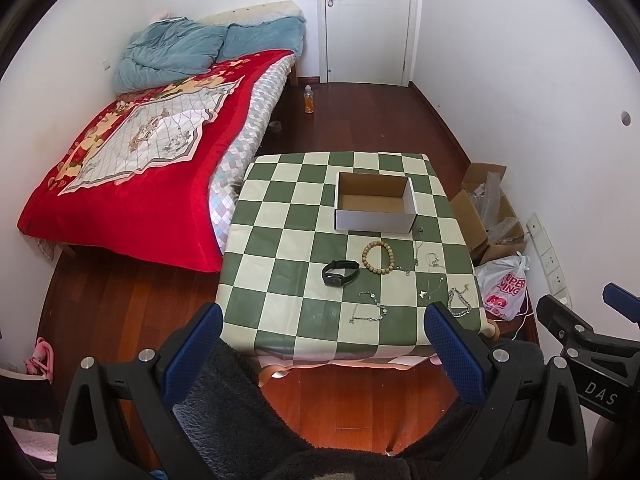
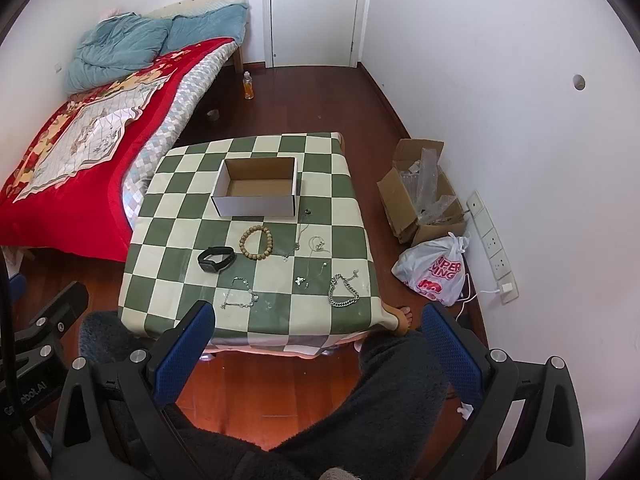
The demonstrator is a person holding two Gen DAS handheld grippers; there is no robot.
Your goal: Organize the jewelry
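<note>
An empty white cardboard box (image 1: pixel 375 203) (image 2: pixel 257 192) sits on the far half of a green-and-cream checked table (image 1: pixel 288 216) (image 2: pixel 344 216). In front of it lie a wooden bead bracelet (image 1: pixel 378 257) (image 2: pixel 256 243), a black smart band (image 1: pixel 339 273) (image 2: pixel 215 259), a thin beaded chain (image 1: pixel 368 307) (image 2: pixel 240 298), a chunky silver chain (image 1: pixel 460 301) (image 2: pixel 343 290) and fine necklaces (image 1: pixel 430 272) (image 2: pixel 312 252). My left gripper (image 1: pixel 324 320) and right gripper (image 2: pixel 320 318) hover open, high over the table's near edge, holding nothing.
A bed with a red quilt (image 1: pixel 132 160) (image 2: pixel 72 136) stands left of the table. On the right floor are an open carton (image 1: pixel 486 212) (image 2: pixel 420 196), a white plastic bag (image 1: pixel 504 284) (image 2: pixel 436 270) and a power strip (image 2: pixel 494 248). A person's dark-trousered legs and a bare foot (image 2: pixel 402 318) are below me.
</note>
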